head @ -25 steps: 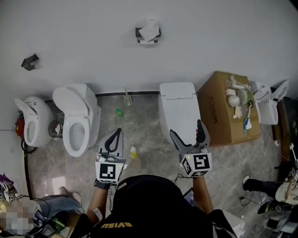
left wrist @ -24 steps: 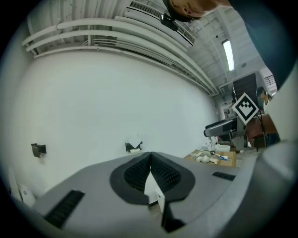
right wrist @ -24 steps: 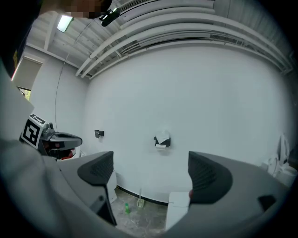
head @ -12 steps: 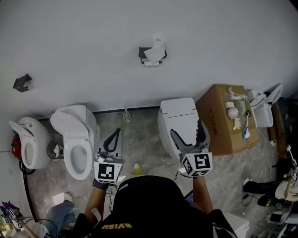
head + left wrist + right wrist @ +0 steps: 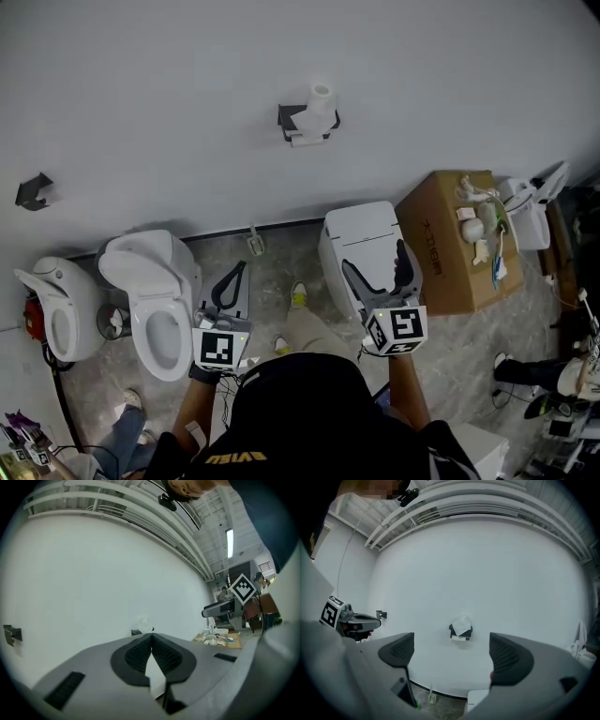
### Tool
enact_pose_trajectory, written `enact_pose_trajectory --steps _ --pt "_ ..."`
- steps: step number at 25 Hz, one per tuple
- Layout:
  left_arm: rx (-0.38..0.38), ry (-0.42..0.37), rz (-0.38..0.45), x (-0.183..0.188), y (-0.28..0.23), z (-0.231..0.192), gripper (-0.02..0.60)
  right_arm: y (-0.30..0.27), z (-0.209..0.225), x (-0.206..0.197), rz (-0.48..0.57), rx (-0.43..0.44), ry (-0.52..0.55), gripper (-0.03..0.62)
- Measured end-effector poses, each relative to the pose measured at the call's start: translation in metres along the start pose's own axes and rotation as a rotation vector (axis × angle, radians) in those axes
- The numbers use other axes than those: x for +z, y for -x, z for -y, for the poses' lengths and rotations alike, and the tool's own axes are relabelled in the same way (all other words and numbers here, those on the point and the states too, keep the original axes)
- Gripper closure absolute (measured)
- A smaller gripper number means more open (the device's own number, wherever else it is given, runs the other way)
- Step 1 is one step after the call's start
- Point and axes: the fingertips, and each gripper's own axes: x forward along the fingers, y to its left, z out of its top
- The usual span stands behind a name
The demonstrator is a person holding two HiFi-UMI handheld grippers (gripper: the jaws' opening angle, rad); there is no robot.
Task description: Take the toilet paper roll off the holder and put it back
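Note:
A white toilet paper roll stands on a black holder fixed high on the white wall, with a loose sheet hanging in front. Both grippers are well short of it, held out over the floor. My left gripper is shut with nothing in it; in the left gripper view its pads meet, and the roll shows small just above the tips. My right gripper is open and empty. In the right gripper view the roll and holder sit far off between the spread pads.
Below the wall stand an open toilet, a smaller one at far left, and a closed toilet under the right gripper. A cardboard box with small items is to the right. A second black bracket is on the left wall.
The wall and holder have come closer and slid lower in the head view. My leg has stepped forward between the toilets. Both grippers keep their pose, left shut, right open.

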Motion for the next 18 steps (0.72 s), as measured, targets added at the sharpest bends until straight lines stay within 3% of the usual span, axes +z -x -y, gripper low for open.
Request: enact_pose_trajectory --steps 18 --pt "0.033 -0.008 -0.016 -0.001 -0.149 -0.072 0.571 -0.172 0.05 0.022 0.016 0.053 0.01 0.1"
